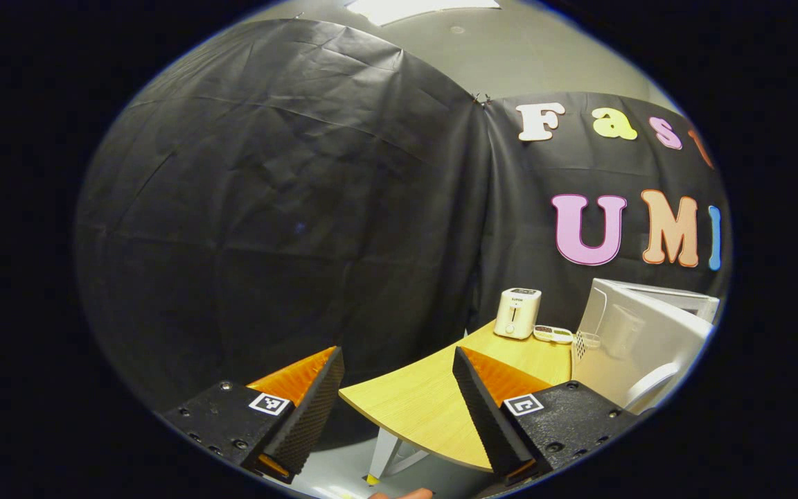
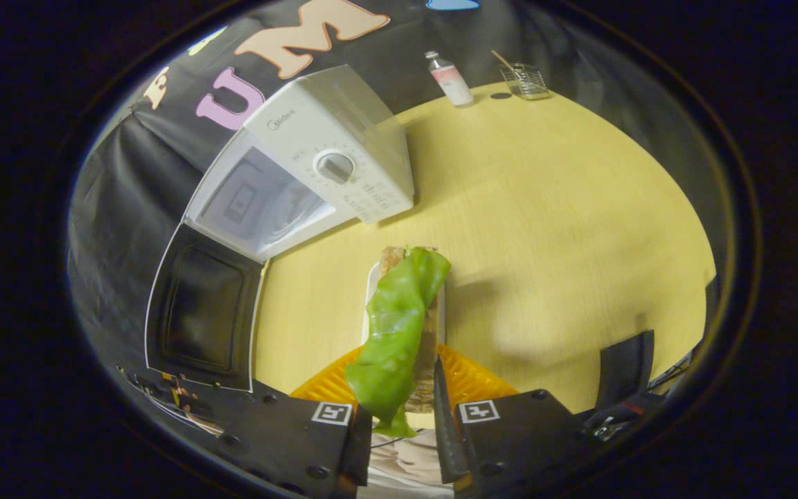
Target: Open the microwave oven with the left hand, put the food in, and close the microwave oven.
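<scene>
1. Right gripper view: the microwave oven [image 2: 330,163] stands on the yellow table [image 2: 579,208] with its door [image 2: 201,315] swung wide open, the lit cavity [image 2: 253,204] exposed and apparently empty.
2. The right gripper [image 2: 402,433] has its jaws drawn close around the near end of the food [image 2: 399,326], a sandwich-like stack with a green leaf draped over it on a narrow white tray; both fingers appear to press on it.
3. The food hangs above the tabletop just in front of the oven, not yet inside the cavity.
4. In the left gripper view, the left gripper [image 1: 399,402] hovers off the table's edge, jaws spread wide and holding nothing; the oven's white body sits at far right, with a toaster [image 1: 517,313] near the back.
5. Judged from this, the opening step looks finished; loading the food and shutting the door remain.
6. A bottle [image 2: 449,77] and a small basket [image 2: 527,80] sit at the table's far side.
</scene>
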